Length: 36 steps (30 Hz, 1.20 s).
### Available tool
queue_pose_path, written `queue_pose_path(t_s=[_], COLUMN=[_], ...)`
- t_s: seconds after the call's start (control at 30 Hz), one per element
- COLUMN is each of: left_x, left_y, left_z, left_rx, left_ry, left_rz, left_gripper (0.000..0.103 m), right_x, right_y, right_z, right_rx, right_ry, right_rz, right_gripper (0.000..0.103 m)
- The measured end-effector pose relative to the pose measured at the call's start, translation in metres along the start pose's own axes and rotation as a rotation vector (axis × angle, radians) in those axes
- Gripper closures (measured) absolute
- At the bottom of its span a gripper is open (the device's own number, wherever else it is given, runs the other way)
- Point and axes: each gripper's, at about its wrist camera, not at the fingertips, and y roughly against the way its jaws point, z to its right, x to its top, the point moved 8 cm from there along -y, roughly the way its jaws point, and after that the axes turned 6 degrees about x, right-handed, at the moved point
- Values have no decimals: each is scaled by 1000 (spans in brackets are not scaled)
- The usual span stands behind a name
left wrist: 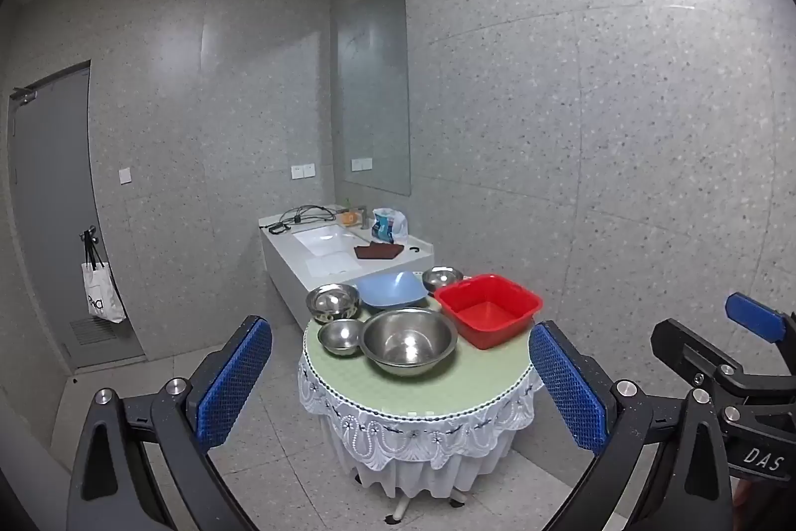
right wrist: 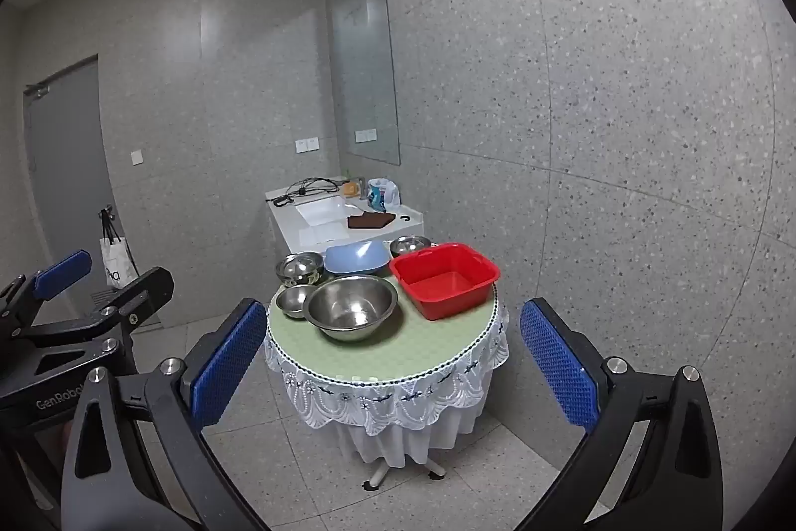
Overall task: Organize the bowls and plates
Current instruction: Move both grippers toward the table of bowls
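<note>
A small round table (left wrist: 447, 386) with a green top and white lace skirt holds a large steel bowl (left wrist: 408, 341), a small steel bowl (left wrist: 340, 336), a medium steel bowl (left wrist: 332, 301), another steel bowl (left wrist: 442, 277) at the back, a light blue bowl (left wrist: 390, 289) and a red square basin (left wrist: 490, 308). The same items show in the right wrist view: large bowl (right wrist: 350, 306), red basin (right wrist: 444, 277), blue bowl (right wrist: 355, 257). My left gripper (left wrist: 400, 396) and right gripper (right wrist: 393, 369) are both open, empty, and held back from the table.
A white sink counter (left wrist: 343, 252) stands behind the table with cables, a brown cloth (left wrist: 378, 251) and a plastic bag. A mirror hangs above it. A grey door (left wrist: 49, 207) and a hanging white bag (left wrist: 102, 294) are at the left. The floor is tiled.
</note>
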Motion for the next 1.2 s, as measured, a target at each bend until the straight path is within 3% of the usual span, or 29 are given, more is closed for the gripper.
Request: queue_pose_path(t_s=[1.2], left_x=[2], left_y=[13], left_z=[7], left_rx=[28], left_ry=[19], left_rz=[16], left_gripper=[1], right_x=[-1], right_y=[1], right_z=[-9], right_rx=[29], right_ry=[19], right_rz=[-3], right_gripper=[0])
